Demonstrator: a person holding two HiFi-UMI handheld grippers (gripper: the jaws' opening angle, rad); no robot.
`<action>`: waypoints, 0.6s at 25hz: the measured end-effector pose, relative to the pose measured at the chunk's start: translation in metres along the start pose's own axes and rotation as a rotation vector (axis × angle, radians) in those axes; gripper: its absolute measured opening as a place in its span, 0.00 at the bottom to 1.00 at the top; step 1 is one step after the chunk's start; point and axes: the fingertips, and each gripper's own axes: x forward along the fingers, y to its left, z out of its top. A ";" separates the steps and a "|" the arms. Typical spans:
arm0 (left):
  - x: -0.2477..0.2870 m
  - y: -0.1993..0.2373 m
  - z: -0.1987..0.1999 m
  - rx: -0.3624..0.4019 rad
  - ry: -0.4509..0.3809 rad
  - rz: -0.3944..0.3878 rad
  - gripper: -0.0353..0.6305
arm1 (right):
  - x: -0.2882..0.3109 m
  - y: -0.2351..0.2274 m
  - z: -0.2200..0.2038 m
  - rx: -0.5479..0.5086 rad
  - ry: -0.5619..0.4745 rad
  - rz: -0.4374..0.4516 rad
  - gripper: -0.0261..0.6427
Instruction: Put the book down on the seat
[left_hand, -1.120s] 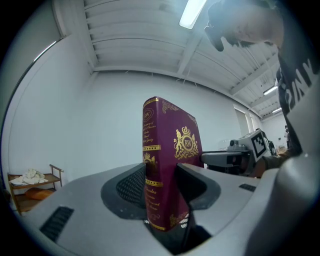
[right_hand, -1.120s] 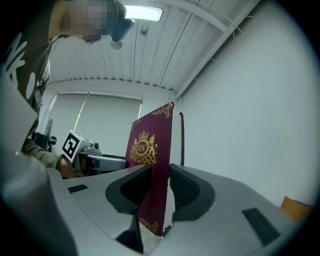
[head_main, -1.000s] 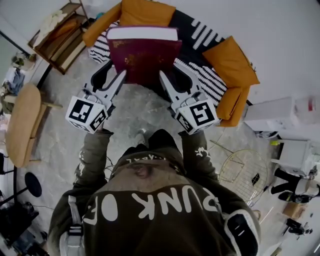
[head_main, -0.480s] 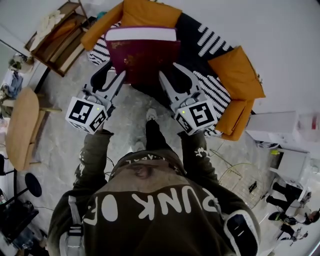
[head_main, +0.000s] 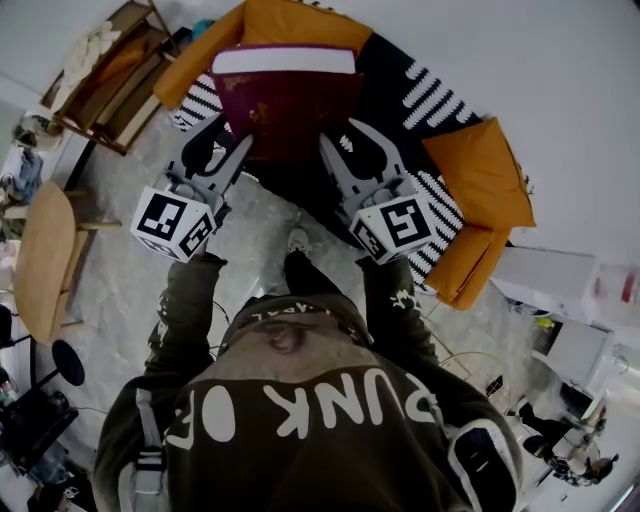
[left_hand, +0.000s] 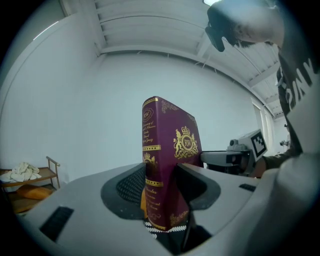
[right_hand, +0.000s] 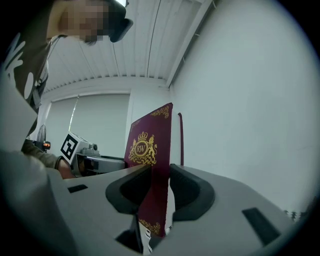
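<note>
Below, orange-cushioned seat (head_main: 478, 168), marbled floor (head_main: 112, 282).

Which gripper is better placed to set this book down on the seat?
Left, slightly: the left gripper is shut on the book at its rigid spine, the right gripper at its looser page edge. Both hold it over the seat.

Striped seat (head_main: 395, 70) open between orange cushions (head_main: 480, 170); wooden shelf (head_main: 120, 70) crowds left.

White wall (head_main: 560, 80), pale speckled floor (head_main: 130, 290), a wooden shelf (head_main: 110, 70) at upper left, a wooden table (head_main: 40, 260) near it
</note>
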 end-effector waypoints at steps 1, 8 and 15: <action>0.009 0.003 0.000 0.000 0.004 0.003 0.32 | 0.004 -0.009 0.000 0.003 0.000 0.004 0.23; 0.052 0.018 -0.009 -0.014 0.028 0.029 0.32 | 0.026 -0.053 -0.009 0.029 0.008 0.025 0.23; 0.076 0.047 -0.035 -0.047 0.074 0.044 0.32 | 0.056 -0.074 -0.038 0.075 0.049 0.036 0.23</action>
